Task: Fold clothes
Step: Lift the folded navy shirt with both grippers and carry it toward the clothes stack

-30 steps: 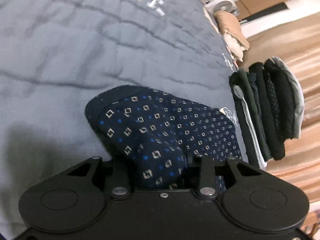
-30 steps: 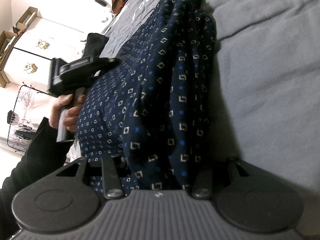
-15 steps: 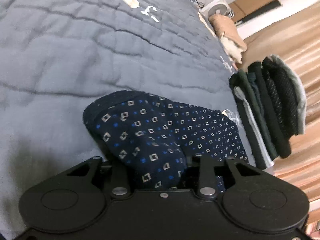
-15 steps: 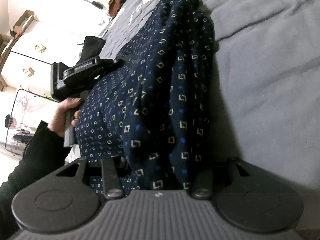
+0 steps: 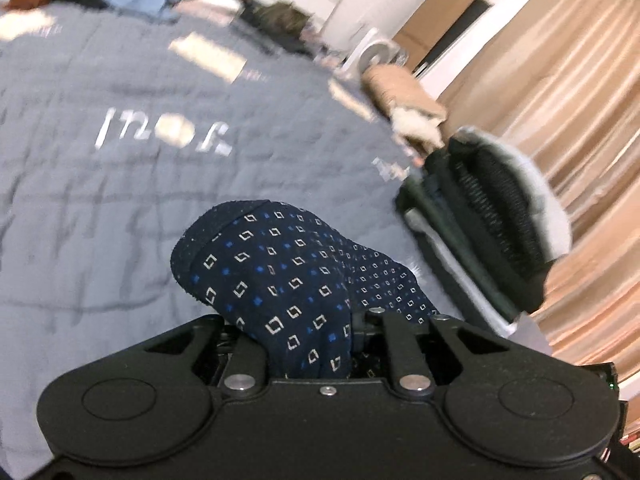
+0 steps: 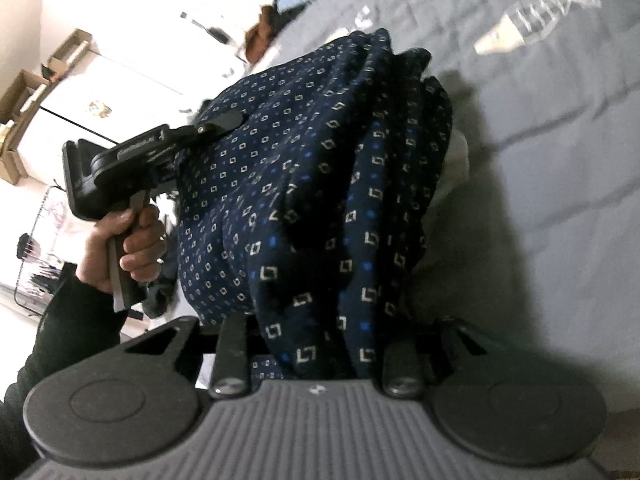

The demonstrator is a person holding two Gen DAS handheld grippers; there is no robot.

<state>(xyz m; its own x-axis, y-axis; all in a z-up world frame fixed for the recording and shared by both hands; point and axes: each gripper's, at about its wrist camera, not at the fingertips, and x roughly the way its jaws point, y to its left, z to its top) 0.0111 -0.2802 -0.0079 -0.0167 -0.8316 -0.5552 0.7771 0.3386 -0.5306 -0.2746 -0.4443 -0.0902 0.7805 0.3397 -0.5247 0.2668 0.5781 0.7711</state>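
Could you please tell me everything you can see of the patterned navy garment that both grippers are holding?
The navy garment looks like a soft knit, printed with small white squares and blue dots. It is bunched into thick folds and lifted off the grey bedspread. The right hand-held gripper clamps one bunched end, the left hand-held gripper the other; both have just been closing on it. It hangs between them.

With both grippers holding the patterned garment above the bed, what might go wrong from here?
The navy patterned garment is bunched thickly in the right gripper, whose fingers have just been closing, so a layer might slip free. It hangs in uneven folds, so setting it down could crease it. Swinging it sideways might knock the folded stack at the bed's edge.
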